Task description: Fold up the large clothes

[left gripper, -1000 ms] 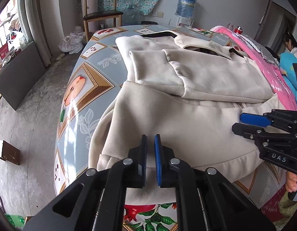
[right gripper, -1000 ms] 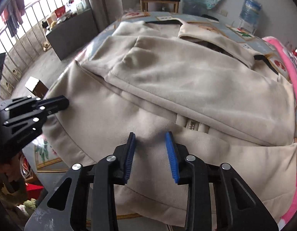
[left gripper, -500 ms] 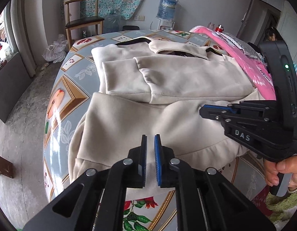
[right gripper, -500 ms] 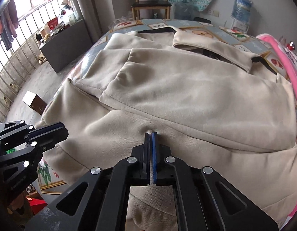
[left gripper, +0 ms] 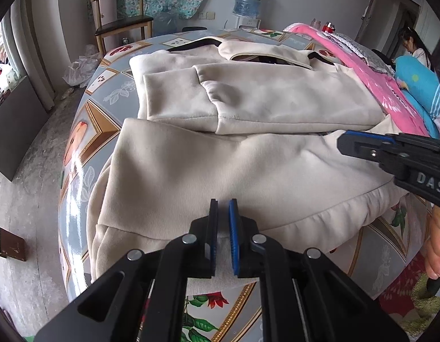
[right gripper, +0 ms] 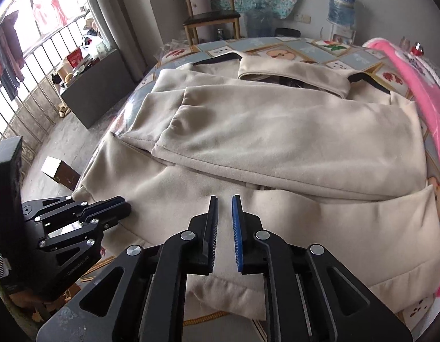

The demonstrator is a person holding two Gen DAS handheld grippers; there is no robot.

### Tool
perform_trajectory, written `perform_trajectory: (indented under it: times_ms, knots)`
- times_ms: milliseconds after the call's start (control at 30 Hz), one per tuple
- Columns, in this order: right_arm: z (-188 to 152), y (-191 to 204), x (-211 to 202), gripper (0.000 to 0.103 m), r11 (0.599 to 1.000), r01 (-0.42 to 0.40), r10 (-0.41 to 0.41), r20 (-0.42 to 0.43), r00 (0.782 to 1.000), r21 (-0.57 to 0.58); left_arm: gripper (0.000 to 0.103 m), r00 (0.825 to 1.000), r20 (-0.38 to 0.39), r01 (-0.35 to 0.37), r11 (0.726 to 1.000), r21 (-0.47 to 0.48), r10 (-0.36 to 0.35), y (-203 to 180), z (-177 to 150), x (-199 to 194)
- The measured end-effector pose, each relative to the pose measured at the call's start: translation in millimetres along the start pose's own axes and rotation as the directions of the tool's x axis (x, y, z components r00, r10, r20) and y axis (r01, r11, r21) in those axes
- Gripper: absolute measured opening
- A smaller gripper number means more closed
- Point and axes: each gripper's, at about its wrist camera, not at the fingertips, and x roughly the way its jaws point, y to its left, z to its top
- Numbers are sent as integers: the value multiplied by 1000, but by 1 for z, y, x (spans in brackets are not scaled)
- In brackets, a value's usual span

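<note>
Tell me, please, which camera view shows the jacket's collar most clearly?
The right wrist view: the collar sits near the frame's centre, its band and dark opening plain above the folded sleeves. The left wrist view also shows the collar, but smaller and flatter, further up the jacket.

The desk (left gripper: 77, 131) is round-edged and covered with a glossy cloth of grey-blue squares framed in gold, printed with fruit, leaves and flowers. A cream jacket (left gripper: 248, 154) lies flat across most of it, sleeves folded over the chest, collar toward the far edge, hem hanging slightly over the near edge (the left side sags down past the rim). A pink blanket (left gripper: 371, 74) lies along the desk's right side, touching the jacket.
</note>
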Motion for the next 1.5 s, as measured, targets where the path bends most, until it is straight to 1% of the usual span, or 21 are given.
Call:
perform_trajectory:
  times_ms: [133,200,233,267,300,400,467,533,600,700,833,933,1000,1067,1100,1133,1167,1233,1333,1433,1500]
  knots:
    - [-15,2,-13,16,999,-22,22,-17,1000,-23,8,1000,-5,-5,1000,-4,5,-1,1,0]
    - [-23,3,-5,16,999,4,-7,-58,998,-39,8,1000,-7,-9,1000,-3,9,-1,1,0]
    - [-26,2,6,14,999,29,-32,-82,996,-42,8,1000,-8,-10,1000,-4,10,-1,1,0]
    - [-30,0,18,14,998,40,-44,-107,993,-39,8,1000,-8,-10,1000,-6,10,-1,1,0]
    - [-32,-2,20,14,999,37,-40,-76,996,-37,8,1000,-7,-12,1000,-9,12,-1,1,0]
    - [-27,-7,20,14,1000,30,-31,-88,996,-9,8,1000,-7,-21,1000,-9,21,-3,1,1]
    - [-25,-9,15,14,999,44,-44,-81,996,1,8,1000,-8,-30,1000,3,30,-5,1,1]
    - [-24,-14,3,22,998,67,-67,-49,997,10,8,999,-7,-35,999,11,35,-6,1,1]
    - [-24,-24,-7,25,995,97,-96,-29,995,30,8,999,-7,-41,999,20,41,-7,0,2]
    - [-25,-45,-9,25,989,134,-132,-36,991,65,8,999,-4,-52,998,32,52,-8,1,1]
    - [-32,-62,8,25,986,143,-135,-92,987,91,8,998,-3,-58,998,33,58,-9,1,2]
    - [-34,-63,10,25,986,154,-149,-71,986,71,8,998,-1,-57,998,32,57,-9,1,2]
    - [-29,-66,11,26,981,167,-161,-72,984,100,8,999,0,-50,998,28,50,-7,0,2]
    - [-24,-72,9,37,971,184,-174,-78,982,151,8,999,-1,-40,999,27,40,-6,0,1]
    - [-23,-74,6,46,965,198,-189,-72,979,169,8,999,-1,-33,999,25,33,-4,0,1]
    - [-22,-74,0,52,964,191,-184,-53,982,186,8,1000,-1,-26,999,23,26,-4,0,1]
    - [-21,-73,-7,54,966,166,-162,-33,986,196,8,1000,1,-18,1000,20,18,-3,0,1]
    - [-21,-66,-18,71,972,128,-131,-1,991,198,8,1000,4,-6,1000,14,6,-1,0,1]
    - [-22,-44,-28,76,985,96,-103,38,994,140,8,1000,5,1,1000,18,-1,-1,0,0]
    - [-24,-25,-26,76,994,82,-86,51,995,79,8,1000,13,4,1000,7,-4,1,1,-3]
    - [-26,-18,-17,74,995,89,-91,40,995,49,8,999,34,-3,1000,-3,4,2,2,-7]
